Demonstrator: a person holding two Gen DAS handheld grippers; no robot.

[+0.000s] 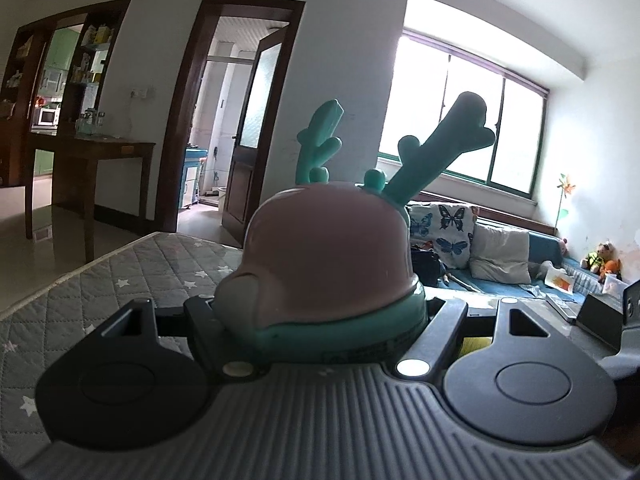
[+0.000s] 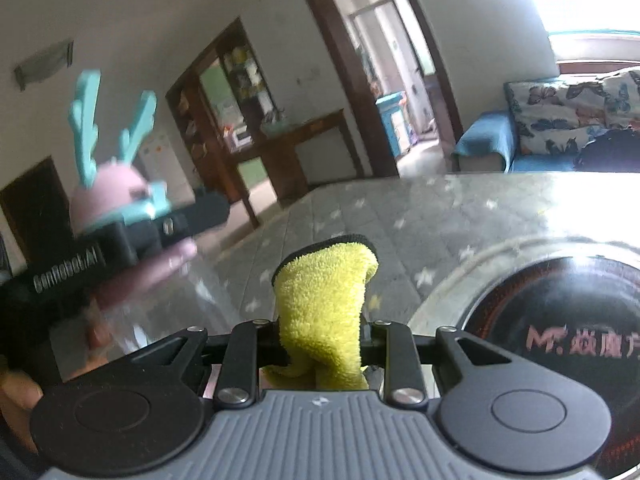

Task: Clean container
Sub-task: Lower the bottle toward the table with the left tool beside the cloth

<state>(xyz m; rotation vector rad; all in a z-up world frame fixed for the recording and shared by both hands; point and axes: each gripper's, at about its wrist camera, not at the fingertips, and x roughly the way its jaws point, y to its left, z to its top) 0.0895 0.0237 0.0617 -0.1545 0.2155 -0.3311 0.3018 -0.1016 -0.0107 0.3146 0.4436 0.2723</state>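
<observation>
- Firstly, left gripper (image 1: 320, 312): black two-finger tool, jaws clenched on the teal collar of a clear bottle with a pink dome lid and teal antlers (image 1: 328, 256); the lid fills the space between the fingers and the antlers stand up above it.
- Same bottle from the right wrist view (image 2: 108, 200): held up off the quilt, left of the yellow cloth, with the clear body hanging below the jaws; blurred, so contents cannot be told.
- Person's hand (image 2: 24, 392): bare fingers behind the left gripper's handle.
- Right gripper (image 2: 320, 352): black two-finger tool, jaws clamped tight on a folded yellow microfibre cloth with a dark hem (image 2: 324, 304); the cloth stands up past the fingertips.
- Grey quilted cover with white stars (image 2: 360, 224): spread beneath both tools, beyond the cloth.
- Round glossy black plate with red lettering (image 2: 560, 320): just right of the cloth, on the quilt.
- Blue sofa with butterfly cushions (image 1: 452, 236): beyond the quilt, under the window.
</observation>
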